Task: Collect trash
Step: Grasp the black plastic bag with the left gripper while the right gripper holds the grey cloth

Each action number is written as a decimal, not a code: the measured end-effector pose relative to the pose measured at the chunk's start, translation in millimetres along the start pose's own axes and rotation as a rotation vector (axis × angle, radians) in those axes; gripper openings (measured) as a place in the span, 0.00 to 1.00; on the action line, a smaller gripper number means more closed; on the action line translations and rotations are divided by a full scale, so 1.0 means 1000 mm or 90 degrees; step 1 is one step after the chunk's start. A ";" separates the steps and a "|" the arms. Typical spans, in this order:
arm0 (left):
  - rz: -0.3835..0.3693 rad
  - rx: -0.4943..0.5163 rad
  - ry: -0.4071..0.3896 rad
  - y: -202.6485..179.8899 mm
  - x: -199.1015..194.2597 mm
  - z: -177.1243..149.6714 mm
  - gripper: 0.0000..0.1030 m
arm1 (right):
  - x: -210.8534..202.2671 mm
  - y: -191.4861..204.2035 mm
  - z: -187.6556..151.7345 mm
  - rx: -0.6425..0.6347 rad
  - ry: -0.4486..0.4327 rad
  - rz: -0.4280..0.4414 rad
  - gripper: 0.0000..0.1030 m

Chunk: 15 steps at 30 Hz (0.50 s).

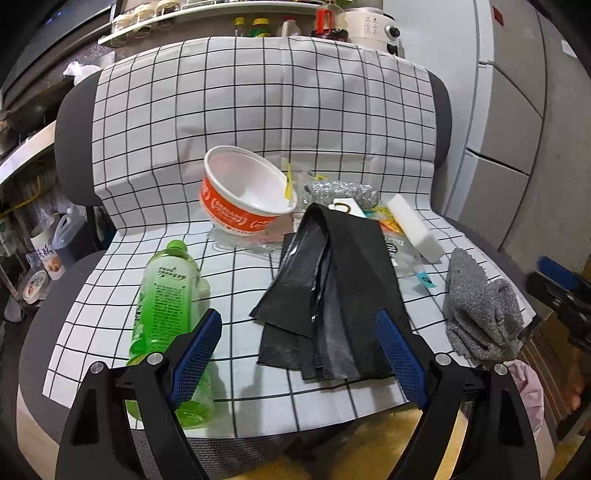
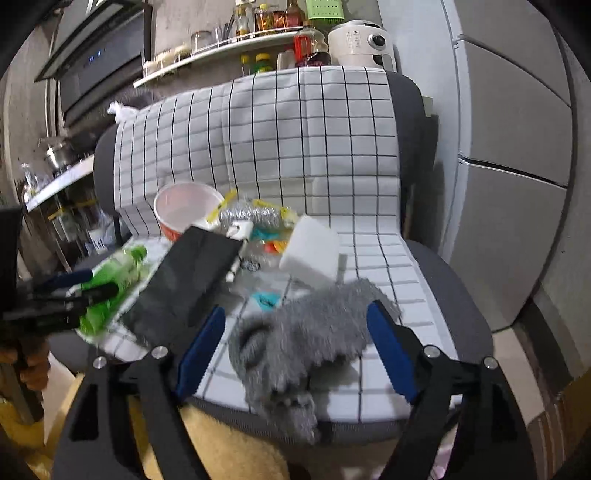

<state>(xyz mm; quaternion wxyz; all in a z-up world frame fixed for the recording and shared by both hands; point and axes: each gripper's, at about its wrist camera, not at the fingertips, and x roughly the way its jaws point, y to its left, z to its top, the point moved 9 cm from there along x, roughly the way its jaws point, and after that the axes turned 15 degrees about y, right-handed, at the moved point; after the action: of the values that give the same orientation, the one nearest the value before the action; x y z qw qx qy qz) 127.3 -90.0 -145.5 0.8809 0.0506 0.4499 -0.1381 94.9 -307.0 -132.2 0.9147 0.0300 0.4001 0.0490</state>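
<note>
Trash lies on a chair draped with a checkered cloth [image 1: 236, 92]. An orange-and-white paper bowl [image 1: 243, 192] is tipped on its side at the back of the seat. A green plastic bottle [image 1: 166, 291] lies at the left. A folded black bag [image 1: 332, 277] lies in the middle, running between the fingers of my open left gripper [image 1: 298, 325], untouched. Plastic wrappers [image 1: 402, 254] lie behind it. A crumpled grey cloth [image 2: 295, 343] sits at the seat's front right edge, between the fingers of my open right gripper [image 2: 297, 312]; the pads stand clear of it.
A white sponge block [image 2: 310, 251] and a silver scouring pad [image 2: 251, 216] lie near the bowl [image 2: 184, 210]. A grey fridge [image 2: 517, 147] stands to the right. Behind the chair are a shelf of bottles [image 2: 258, 22] and a white appliance [image 2: 358, 40]. A pink bag [image 1: 528, 387] hangs below right.
</note>
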 end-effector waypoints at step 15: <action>-0.049 0.016 0.030 -0.021 0.026 -0.007 0.83 | 0.098 -0.008 -0.031 0.018 0.132 0.051 0.48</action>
<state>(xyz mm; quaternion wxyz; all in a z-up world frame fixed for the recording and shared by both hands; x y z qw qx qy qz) 130.4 -113.8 -169.2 0.8635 0.0472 0.4703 -0.1761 138.7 -303.4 -226.0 0.8651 0.0538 0.4918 0.0825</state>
